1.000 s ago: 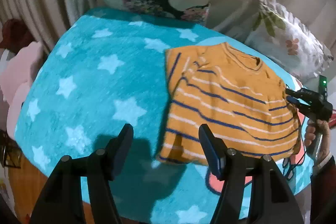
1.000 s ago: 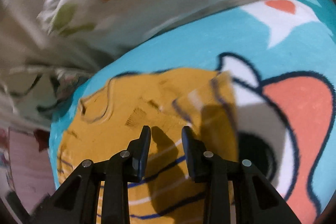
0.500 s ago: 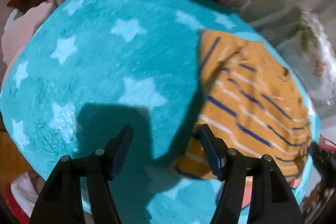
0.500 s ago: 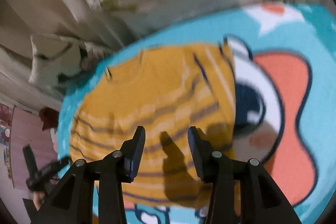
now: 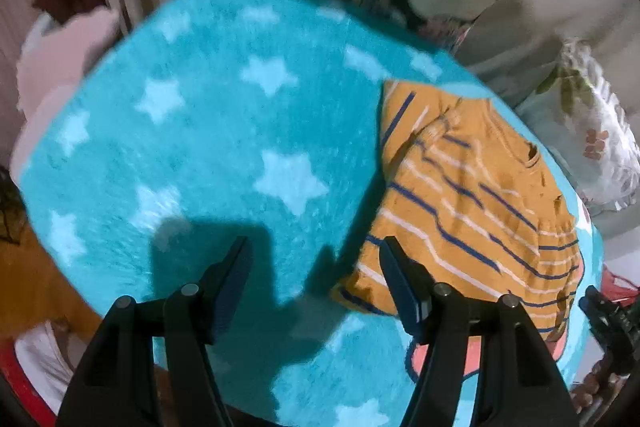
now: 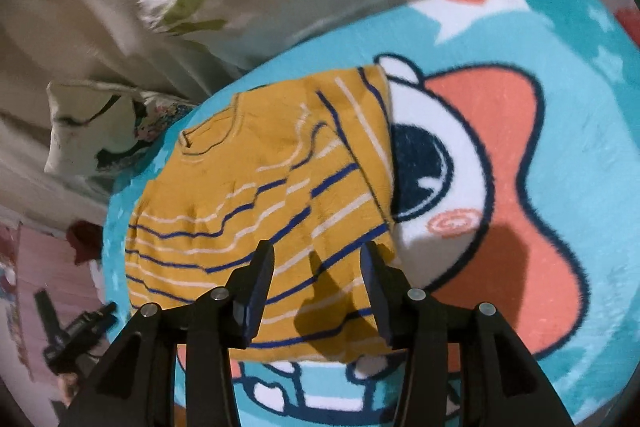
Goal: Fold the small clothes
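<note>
Hovering right gripper [image 6: 316,267], jaws opening.

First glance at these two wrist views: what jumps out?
The mustard striped sweater, sleeves folded in, lies flat on the teal star blanket beside its big cartoon print. The right gripper hovers over the sweater's hem, jaws opening and empty; the left gripper is open over bare blanket.

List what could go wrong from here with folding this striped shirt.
1. The folded-over sleeve on the orange striped shirt lies loose and rumpled; the next fold may drag it open.
2. The teal star blanket is fluffy, so the left gripper, open near the shirt's hem, could pinch pile along with the fabric.
3. The right gripper is opening above the shirt with nothing between its jaws; both hems lie free to shift.
</note>
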Available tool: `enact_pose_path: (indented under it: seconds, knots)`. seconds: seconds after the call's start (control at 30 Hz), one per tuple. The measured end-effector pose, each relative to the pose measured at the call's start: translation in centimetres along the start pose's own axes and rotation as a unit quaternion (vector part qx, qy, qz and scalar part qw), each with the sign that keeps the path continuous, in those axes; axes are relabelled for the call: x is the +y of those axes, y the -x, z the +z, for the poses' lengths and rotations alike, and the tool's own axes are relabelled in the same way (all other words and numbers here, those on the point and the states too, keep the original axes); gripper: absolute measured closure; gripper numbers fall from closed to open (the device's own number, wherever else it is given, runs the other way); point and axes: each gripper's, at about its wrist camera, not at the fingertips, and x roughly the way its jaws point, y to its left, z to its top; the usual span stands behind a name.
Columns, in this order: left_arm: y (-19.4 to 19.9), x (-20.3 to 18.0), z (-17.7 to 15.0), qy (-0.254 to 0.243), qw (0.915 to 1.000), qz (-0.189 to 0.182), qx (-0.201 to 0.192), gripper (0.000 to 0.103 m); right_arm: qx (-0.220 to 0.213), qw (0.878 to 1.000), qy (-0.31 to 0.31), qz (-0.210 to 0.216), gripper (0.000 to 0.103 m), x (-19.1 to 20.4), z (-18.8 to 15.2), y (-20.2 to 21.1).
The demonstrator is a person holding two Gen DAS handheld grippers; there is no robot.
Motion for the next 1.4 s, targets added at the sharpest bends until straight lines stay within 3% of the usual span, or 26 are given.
enact_pose_path:
  seconds: [0.13, 0.3, 0.43, 0.5, 0.57, 0.67, 0.77, 1.07, 1.4]
  knots:
    - [3.7, -1.3, -0.7, -0.022, 0.9977, 0.018, -0.061, 0.033, -0.016, 0.998, 0.057, -0.028, 0.051, 2.2, -1.1, 1.5]
    - [7.7, -2.5, -1.5, -0.045, 0.9891, 0.043, -0.134, 0.029, -0.040, 0.993, 0.100, -0.051, 0.047, 4.0, -2.6, 3.3]
    - [11.4, -3.4, -2.9, -0.049, 0.9689, 0.080, -0.229, 0.008, -0.052, 0.991, 0.114, -0.048, 0.046, 4.6, -3.4, 4.4]
    - [13.1, -3.6, -3.6, -0.048, 0.9586, 0.094, -0.265, 0.004, -0.060, 0.989, 0.123, -0.050, 0.046, 4.8, -3.9, 5.0]
    - [14.3, -3.5, -4.0, -0.039, 0.9548, 0.098, -0.278, 0.004, -0.068, 0.987, 0.134, -0.053, 0.045, 5.2, -4.3, 5.5]
    - [14.3, -3.2, -4.2, -0.029, 0.9612, 0.103, -0.254, 0.004, -0.085, 0.984, 0.145, -0.056, 0.037, 5.8, -5.0, 6.1]
    - [12.8, -3.3, -4.7, -0.045, 0.9718, 0.116, -0.201, 0.004, -0.092, 0.984, 0.144, -0.057, 0.036, 6.0, -5.6, 5.8]
    - [8.8, -4.2, -6.5, -0.069, 0.9857, 0.093, -0.123, 0.004, -0.036, 0.987, 0.146, -0.048, 0.036, 6.4, -6.1, 3.6]
    - [5.8, -2.2, -3.7, -0.082, 0.9899, 0.076, -0.087, 0.004, -0.004, 0.984, 0.170, -0.053, 0.034, 11.8, -5.7, -0.8]
